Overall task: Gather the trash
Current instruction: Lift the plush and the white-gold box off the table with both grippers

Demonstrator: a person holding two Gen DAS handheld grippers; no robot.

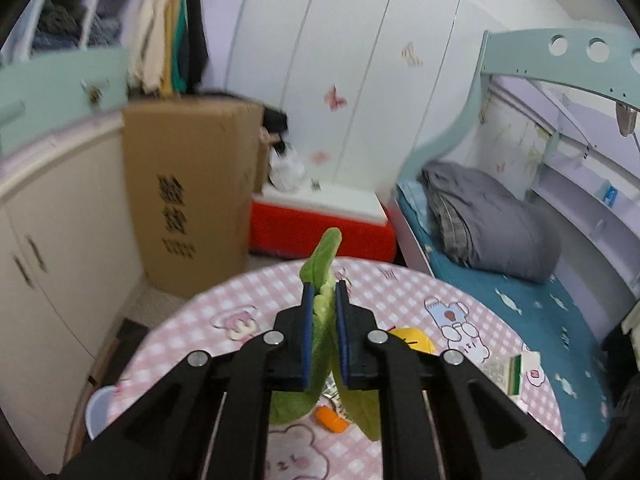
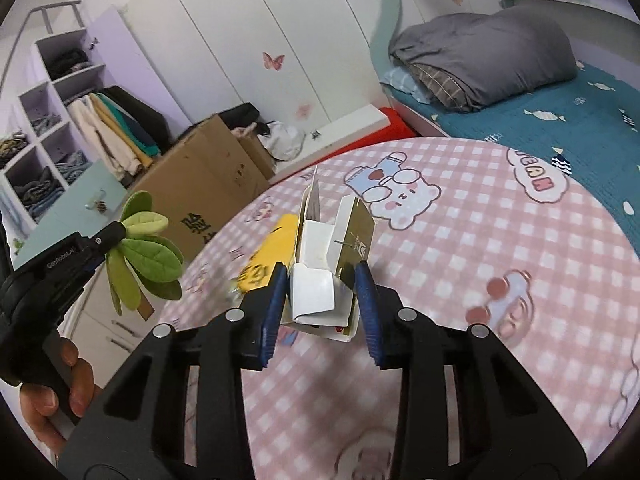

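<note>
My left gripper (image 1: 324, 292) is shut on a green plush leaf toy (image 1: 325, 258) and holds it above the pink checked table (image 1: 240, 300). In the right wrist view the same toy (image 2: 146, 248) hangs from the left gripper (image 2: 114, 238) beyond the table's left edge. My right gripper (image 2: 322, 270) is shut on an opened white and gold carton (image 2: 332, 256), held just above the table (image 2: 460, 280). A yellow wrapper (image 2: 276, 252) lies on the table behind the carton; it also shows in the left wrist view (image 1: 412, 340), near an orange scrap (image 1: 330, 418).
A tall cardboard box (image 1: 188, 192) stands on the floor left of the table, a red and white chest (image 1: 320, 224) behind it. A bed with a grey duvet (image 1: 496, 224) is on the right. White cabinets (image 1: 52, 264) line the left.
</note>
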